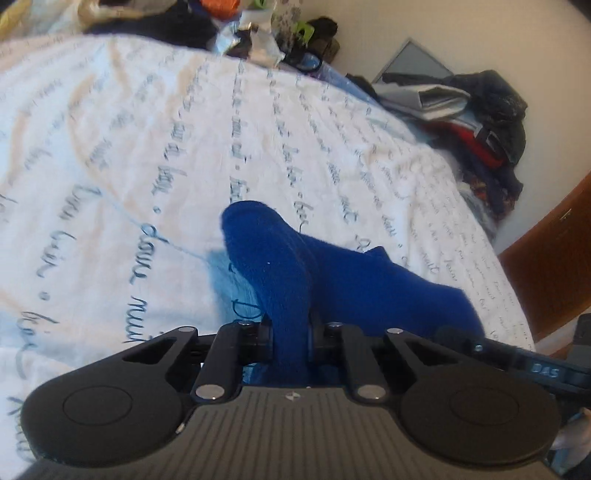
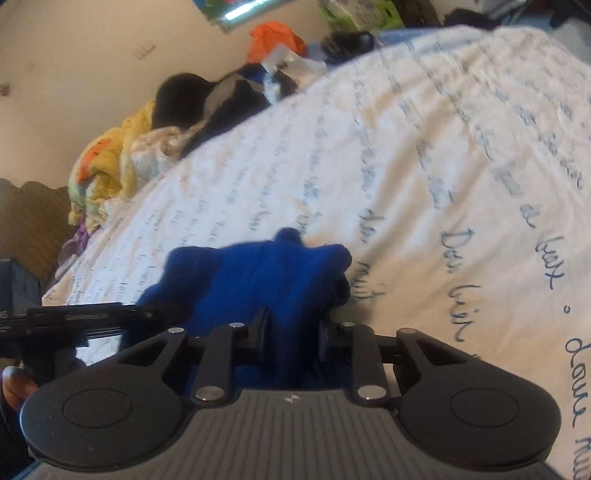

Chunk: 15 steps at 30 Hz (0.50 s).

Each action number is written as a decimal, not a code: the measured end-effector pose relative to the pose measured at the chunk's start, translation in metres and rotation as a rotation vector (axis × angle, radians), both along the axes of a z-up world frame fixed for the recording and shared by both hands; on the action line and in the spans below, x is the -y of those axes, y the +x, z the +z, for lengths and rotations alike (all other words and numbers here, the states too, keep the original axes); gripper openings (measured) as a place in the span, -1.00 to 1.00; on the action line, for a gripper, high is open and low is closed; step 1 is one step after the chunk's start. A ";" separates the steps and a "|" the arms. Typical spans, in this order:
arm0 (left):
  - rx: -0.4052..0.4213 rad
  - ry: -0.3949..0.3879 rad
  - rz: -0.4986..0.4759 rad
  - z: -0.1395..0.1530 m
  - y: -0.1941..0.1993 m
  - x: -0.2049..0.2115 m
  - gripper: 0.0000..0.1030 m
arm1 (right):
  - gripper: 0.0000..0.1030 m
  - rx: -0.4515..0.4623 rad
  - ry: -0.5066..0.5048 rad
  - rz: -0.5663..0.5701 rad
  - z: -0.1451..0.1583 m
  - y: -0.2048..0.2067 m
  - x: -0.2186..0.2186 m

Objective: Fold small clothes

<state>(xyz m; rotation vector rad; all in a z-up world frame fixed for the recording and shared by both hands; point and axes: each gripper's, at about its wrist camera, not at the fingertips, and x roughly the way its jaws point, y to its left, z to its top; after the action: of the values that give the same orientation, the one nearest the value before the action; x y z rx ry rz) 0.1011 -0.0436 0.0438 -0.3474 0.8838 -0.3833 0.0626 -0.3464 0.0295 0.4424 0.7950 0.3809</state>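
Note:
A small royal-blue fleece garment [image 1: 332,280] is held between both grippers above a white bedspread [image 1: 110,147] printed with blue handwriting. My left gripper [image 1: 290,325] is shut on one end of it, and a rounded fold sticks up past the fingers. My right gripper [image 2: 291,328] is shut on the other end of the blue garment [image 2: 258,273], which bunches over the fingers and hides their tips. The right gripper's body shows at the lower right of the left wrist view [image 1: 535,365]. The left gripper's body shows at the left of the right wrist view [image 2: 74,317].
Piles of clothes and bags lie along the far edge of the bed [image 1: 251,33] and to its right [image 1: 476,110]. A yellow and orange bundle [image 2: 107,166] and dark clothes [image 2: 207,99] sit at the bed's edge. A wooden bed frame [image 1: 554,251] is at right.

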 end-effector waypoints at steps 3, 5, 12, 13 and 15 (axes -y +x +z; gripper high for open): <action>0.074 -0.029 0.006 0.031 -0.025 -0.030 -0.68 | -0.54 0.076 0.059 0.055 0.031 -0.014 -0.016; 0.118 0.010 0.029 0.049 -0.033 -0.048 -0.68 | -0.54 0.114 0.096 0.101 0.046 -0.014 -0.033; 0.006 0.132 0.150 0.034 0.012 -0.096 -0.66 | 0.21 -0.006 0.209 0.084 0.026 0.060 -0.083; 0.009 0.115 0.159 0.032 0.003 -0.104 -0.57 | 0.29 -0.063 0.174 0.031 0.019 0.065 -0.082; 0.026 0.041 0.139 0.029 -0.027 -0.119 0.15 | 0.29 -0.082 0.170 0.028 0.014 0.053 -0.075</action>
<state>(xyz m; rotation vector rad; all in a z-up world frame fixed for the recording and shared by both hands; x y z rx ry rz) 0.0741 0.0757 0.0728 -0.3626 0.8363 -0.2407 0.1156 -0.2717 0.0430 0.6095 0.8519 0.4606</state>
